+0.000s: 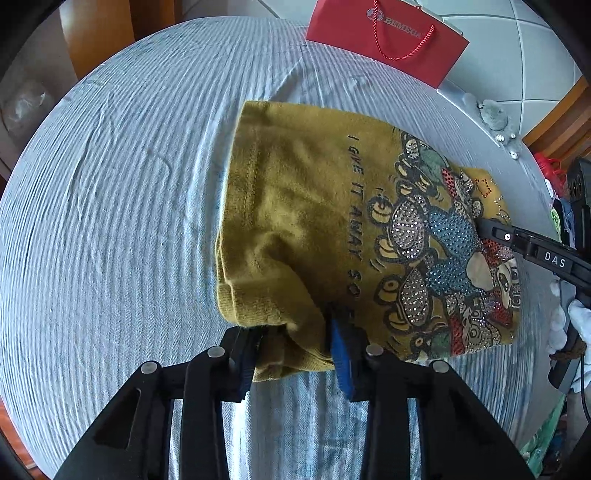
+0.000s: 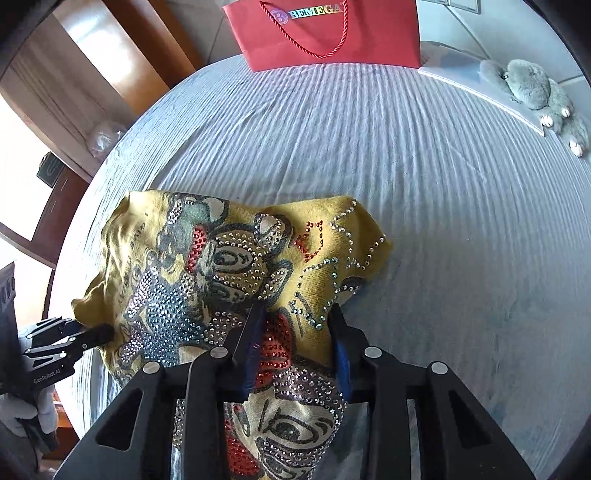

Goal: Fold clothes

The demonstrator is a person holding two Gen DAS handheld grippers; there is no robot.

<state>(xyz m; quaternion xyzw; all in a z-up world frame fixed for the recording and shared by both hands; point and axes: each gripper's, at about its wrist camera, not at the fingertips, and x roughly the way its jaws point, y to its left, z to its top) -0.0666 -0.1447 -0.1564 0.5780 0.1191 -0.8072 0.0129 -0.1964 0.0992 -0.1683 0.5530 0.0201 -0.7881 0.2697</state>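
A mustard-yellow top [image 1: 306, 221] with a rhinestone cartoon print lies folded on the striped blue-grey cloth [image 1: 110, 221]. My left gripper [image 1: 295, 347] has its jaws apart around the top's near hem corner, fabric between the blue pads. My right gripper [image 2: 295, 343] has its jaws apart over the printed edge of the top [image 2: 221, 266], cloth between them. The right gripper also shows in the left wrist view [image 1: 495, 232], resting on the print. The left gripper shows in the right wrist view [image 2: 96, 334] at the top's left edge.
A red BEMEGA paper bag [image 2: 325, 33] stands at the far edge of the table. A grey plush toy [image 2: 532, 92] lies on a white board [image 2: 472, 81] at the far right. Wooden furniture [image 2: 122, 55] stands behind on the left.
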